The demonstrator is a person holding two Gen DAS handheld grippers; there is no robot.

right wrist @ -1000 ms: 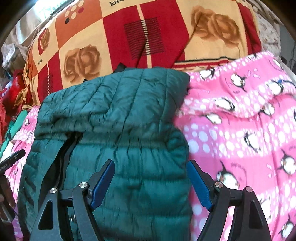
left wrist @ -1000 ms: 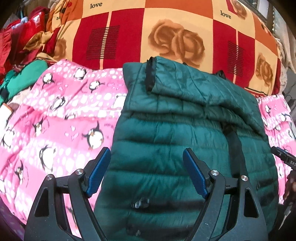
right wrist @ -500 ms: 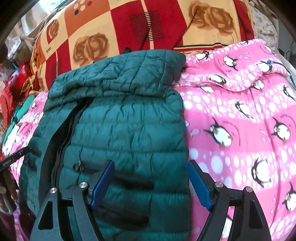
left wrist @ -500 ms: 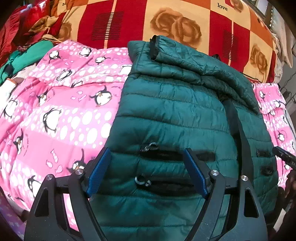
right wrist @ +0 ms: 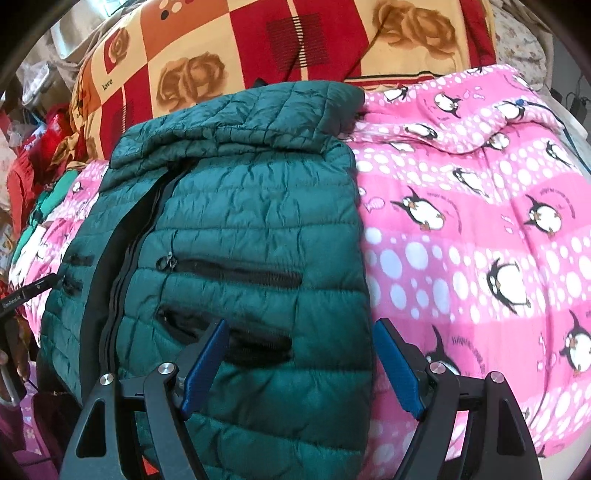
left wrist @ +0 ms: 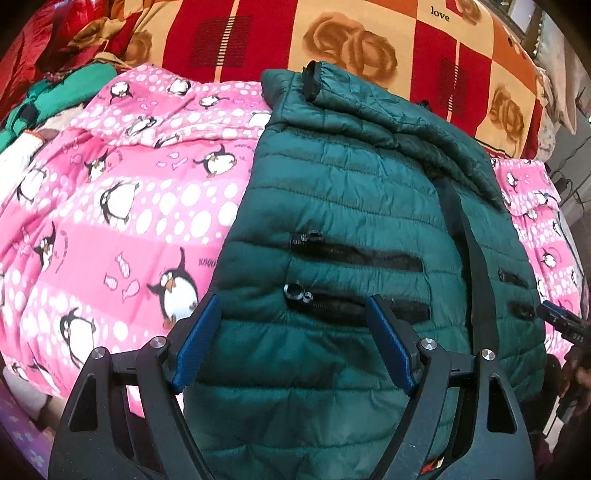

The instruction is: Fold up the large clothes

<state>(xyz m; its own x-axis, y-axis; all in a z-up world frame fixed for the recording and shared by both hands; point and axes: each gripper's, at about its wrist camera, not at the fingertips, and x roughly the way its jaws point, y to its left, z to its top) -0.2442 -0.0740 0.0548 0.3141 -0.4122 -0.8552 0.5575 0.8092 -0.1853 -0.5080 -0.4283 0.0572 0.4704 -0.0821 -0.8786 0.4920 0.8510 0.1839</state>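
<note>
Two claws, both spread wide with nothing between the blue pads — left claw (left wrist: pixel 291 347) and right claw (right wrist: pixel 301 363) each hover at the near hem of the green puffer jacket (left wrist: pixel 343 229).

Jacket lies front-up on the pink penguin blanket (left wrist: pixel 110 206), long axis running away from both claws: hem nearest, collar/hood end far, up against the red-and-orange rose quilt (left wrist: pixel 332 33). Sleeves look already folded in across the top — a dark cuff (left wrist: pixel 312 79) sits at the far left corner. Centre zipper strip (left wrist: pixel 469 240) runs hem to collar; pocket zippers (left wrist: pixel 354 254) cross the panel.

Key relation: each claw sits over its own half. Left claw is over the jacket's left panel, its left pad just at the outer edge where green meets pink. Right claw straddles the right edge (right wrist: pixel 364 295) — left pad over green, right pad over the blanket. Neither is clearly touching fabric; contact can't be told.

Judgement: next step is likely pinching both hem corners and carrying them forward, along the long axis, toward the collar. Both claws are about equally near. Risk — slippery puffy shell, only the top layer may get caught.
</note>
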